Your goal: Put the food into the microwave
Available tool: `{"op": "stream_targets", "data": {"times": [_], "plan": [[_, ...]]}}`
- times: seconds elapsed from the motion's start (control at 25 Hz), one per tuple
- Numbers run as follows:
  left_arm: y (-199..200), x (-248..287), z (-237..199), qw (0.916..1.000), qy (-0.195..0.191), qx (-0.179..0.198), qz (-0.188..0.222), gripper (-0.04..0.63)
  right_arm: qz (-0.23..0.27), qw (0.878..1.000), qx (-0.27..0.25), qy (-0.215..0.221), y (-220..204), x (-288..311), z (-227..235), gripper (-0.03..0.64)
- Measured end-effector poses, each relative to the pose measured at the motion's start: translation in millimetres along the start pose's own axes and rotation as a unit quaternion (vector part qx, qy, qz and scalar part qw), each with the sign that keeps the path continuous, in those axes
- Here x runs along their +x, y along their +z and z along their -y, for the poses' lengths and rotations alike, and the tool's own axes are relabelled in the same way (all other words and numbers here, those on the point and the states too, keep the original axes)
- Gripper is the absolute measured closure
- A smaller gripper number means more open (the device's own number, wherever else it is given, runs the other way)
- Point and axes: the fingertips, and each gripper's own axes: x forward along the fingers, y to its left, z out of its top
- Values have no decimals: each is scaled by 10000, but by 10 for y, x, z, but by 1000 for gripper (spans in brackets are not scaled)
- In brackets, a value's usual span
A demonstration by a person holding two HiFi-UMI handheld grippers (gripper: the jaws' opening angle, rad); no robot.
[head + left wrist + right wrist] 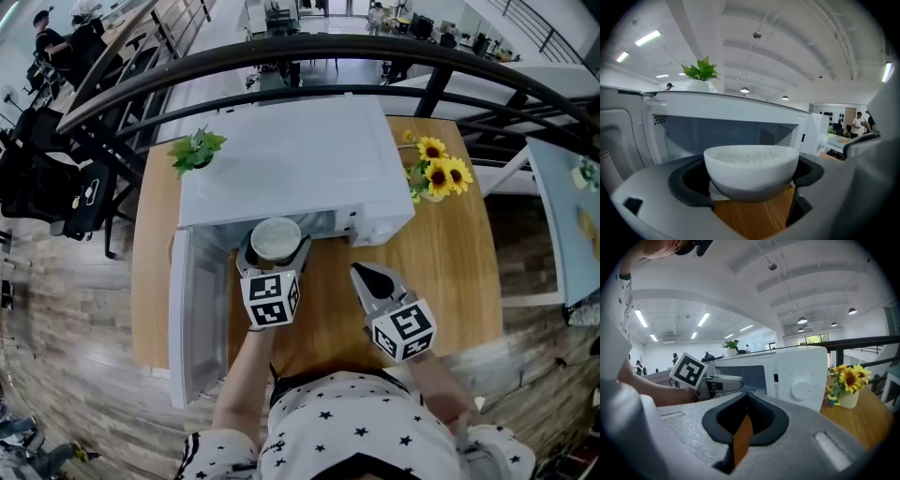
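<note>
Left hand-held gripper [275, 253]: jaws spread wide and closed on the sides of the bowl, one dark pad against each flank; it is held level and points at the microwave opening.
Right hand-held gripper [360, 273]: jaws drawn together, pads meeting at the tips, with nothing between them; only a thin sliver of desk shows through the lower gap. It hovers over the desk, to the right of the left hand-held gripper and apart from it, in front of the control panel.
Round white ceramic bowl of white rice [751, 169]: upright, carried clear of the desk at the mouth of the microwave cavity. In the left gripper view bare wood shows beneath it and the cavity lies directly behind it.
White box-shaped microwave oven [291, 159]: stands on the rear half of the desk.
White microwave door [197, 319]: swung fully open to the left, with its inner face turned towards the left hand-held gripper.
Microwave cavity [717, 132]: grey-walled, with perforated vents at the upper left and right.
Round white control dial [802, 390]: on the panel at the right of the opening.
Light-brown wooden desk [328, 328]: carries the microwave.
Yellow sunflowers in a small white vase [441, 173]: on the desk, just beside the right side of the microwave.
Green leafy plant in a white pot [195, 150]: at the rear left corner of the microwave; no view shows whether it touches the casing.
White star-print shirt [347, 431]: the person's, at the lower edge of the head view, with both forearms reaching forward.
</note>
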Motion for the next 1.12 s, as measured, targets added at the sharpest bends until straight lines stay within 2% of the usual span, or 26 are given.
{"op": "stream_targets", "data": {"times": [0.36, 0.56, 0.72, 1.12], "plan": [[-105, 331, -132, 9996, -1, 148, -257, 81, -93, 10000, 18, 20, -21, 84, 36, 611], [-171, 496, -209, 9994, 10, 10, -360, 81, -139, 9999, 36, 37, -37, 139, 50, 611], [-175, 635, -244, 9990, 23, 160, -421, 81, -181, 9998, 24, 73, -42, 185, 36, 611], [-365, 839, -302, 9980, 44, 226, -584, 81, -230, 9997, 32, 95, -60, 266, 32, 611]]}}
